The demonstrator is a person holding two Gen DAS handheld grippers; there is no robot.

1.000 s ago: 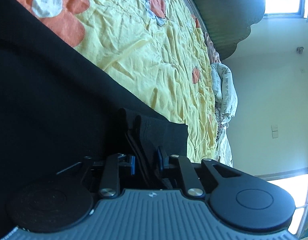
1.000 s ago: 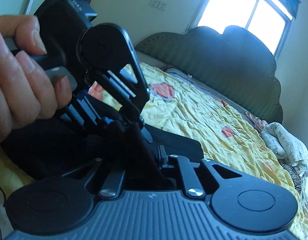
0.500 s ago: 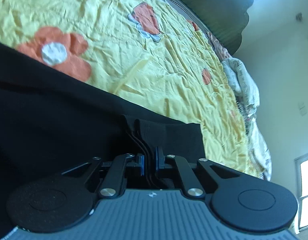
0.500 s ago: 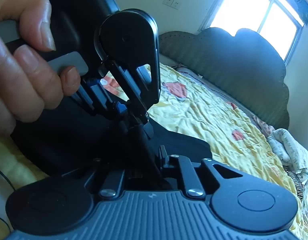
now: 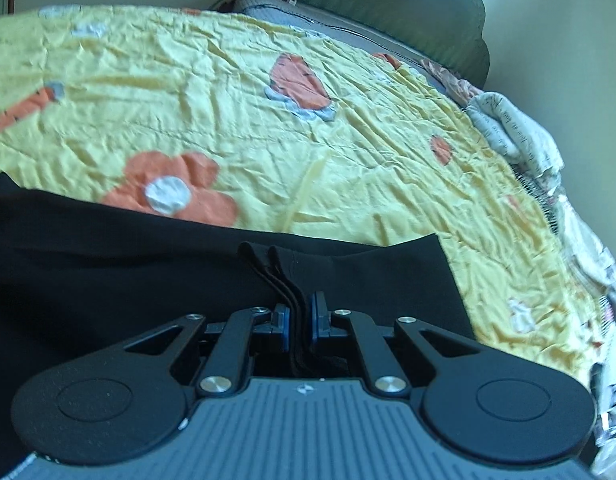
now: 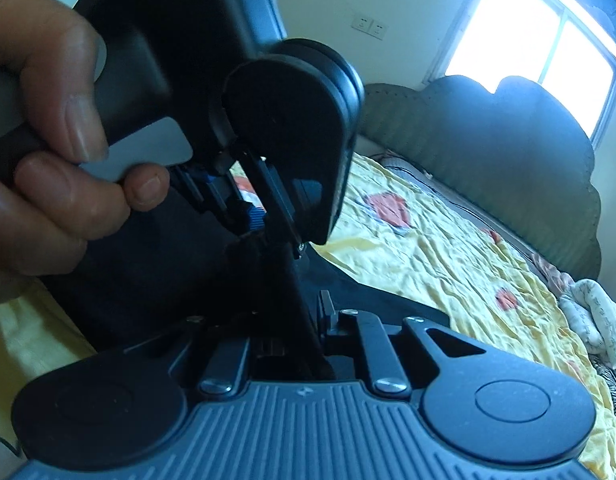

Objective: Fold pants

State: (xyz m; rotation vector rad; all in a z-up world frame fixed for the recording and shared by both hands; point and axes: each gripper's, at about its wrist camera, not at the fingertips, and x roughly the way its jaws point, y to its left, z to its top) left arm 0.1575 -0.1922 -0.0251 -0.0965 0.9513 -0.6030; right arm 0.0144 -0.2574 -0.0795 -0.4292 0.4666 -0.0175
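Left wrist view: left gripper [image 5: 299, 326] pinches black pants [image 5: 108, 264] on the yellow sheet [image 5: 347, 160]; right gripper [image 6: 304, 320] clamps them too.

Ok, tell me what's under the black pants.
The yellow flowered bedsheet shows past the edge of the black pants, so they lie on it. Anything else beneath is covered by the fabric.

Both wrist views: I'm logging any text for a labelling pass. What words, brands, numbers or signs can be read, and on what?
None can be read.
White print on the left gripper's black housing, top of the right wrist view: cut off and blurred.
Small white emblem on each grey ribbed body: a logo, no letters.
Dark print on the white cloth at the bed's edge: too small.
Black pants and yellow bedspread: no text.
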